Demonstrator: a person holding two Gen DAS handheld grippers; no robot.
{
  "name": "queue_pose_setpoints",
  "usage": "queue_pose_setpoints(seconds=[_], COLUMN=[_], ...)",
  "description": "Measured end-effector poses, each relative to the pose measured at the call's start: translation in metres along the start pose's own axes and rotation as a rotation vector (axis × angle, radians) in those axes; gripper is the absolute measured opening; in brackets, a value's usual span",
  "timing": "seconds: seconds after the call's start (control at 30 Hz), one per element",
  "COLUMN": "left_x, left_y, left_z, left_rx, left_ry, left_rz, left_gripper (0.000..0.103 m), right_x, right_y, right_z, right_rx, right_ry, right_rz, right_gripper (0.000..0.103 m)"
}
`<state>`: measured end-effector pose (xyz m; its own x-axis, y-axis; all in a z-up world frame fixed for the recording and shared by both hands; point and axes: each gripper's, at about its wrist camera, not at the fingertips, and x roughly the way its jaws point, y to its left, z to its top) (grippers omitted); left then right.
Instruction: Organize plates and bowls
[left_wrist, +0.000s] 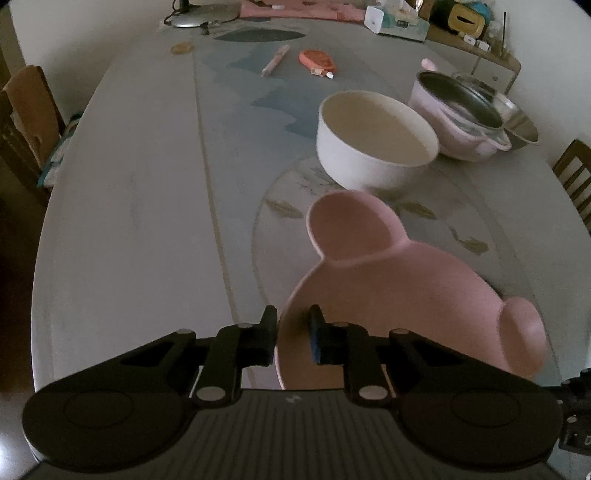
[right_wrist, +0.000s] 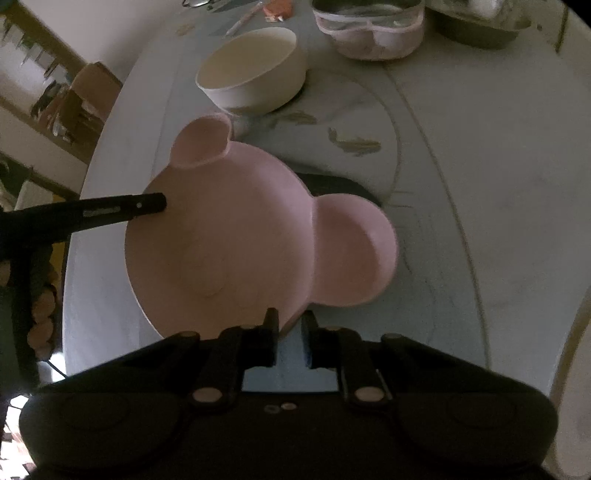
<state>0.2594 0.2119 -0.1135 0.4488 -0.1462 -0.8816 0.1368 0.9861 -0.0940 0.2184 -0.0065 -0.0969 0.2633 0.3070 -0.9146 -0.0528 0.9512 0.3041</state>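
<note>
A pink bear-shaped plate (left_wrist: 399, 295) with two round ear wells is held above the table, tilted. My left gripper (left_wrist: 293, 325) is shut on its near rim. My right gripper (right_wrist: 290, 328) is shut on the plate (right_wrist: 236, 236) at its near edge, by the right ear. The left gripper's finger (right_wrist: 147, 205) shows at the plate's left rim in the right wrist view. A white bowl (left_wrist: 376, 140) stands upright on the table beyond the plate; it also shows in the right wrist view (right_wrist: 255, 70).
A pink pot (left_wrist: 458, 118) holding a glass lid stands behind the bowl, with a metal bowl (left_wrist: 521, 129) beside it. A pen (left_wrist: 275, 61), a red case (left_wrist: 317, 61) and a tissue box (left_wrist: 397, 22) lie at the far end. Chairs (left_wrist: 26, 110) flank the table (left_wrist: 129, 221).
</note>
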Motion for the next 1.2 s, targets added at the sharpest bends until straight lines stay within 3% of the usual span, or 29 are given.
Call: queue_pose_setpoints(seconds=[0.4, 0.83, 1.2], left_x=[-0.045, -0.094, -0.084], left_y=[-0.071, -0.190, -0.278], left_z=[-0.028, -0.049, -0.072], left_rx=[-0.029, 0.058, 0.122], left_ry=[-0.006, -0.009, 0.060], left_rz=[-0.005, -0.121, -0.193], left_gripper=[0.014, 0.014, 0.014], right_x=[-0.050, -0.131, -0.169], right_y=[-0.046, -0.148, -0.232], right_z=[-0.016, -0.025, -0.038], right_rx=[-0.143, -0.174, -0.145], right_ry=[-0.010, -0.037, -0.049], right_rz=[-0.024, -0.036, -0.102], right_gripper=[0.012, 0.010, 0.008])
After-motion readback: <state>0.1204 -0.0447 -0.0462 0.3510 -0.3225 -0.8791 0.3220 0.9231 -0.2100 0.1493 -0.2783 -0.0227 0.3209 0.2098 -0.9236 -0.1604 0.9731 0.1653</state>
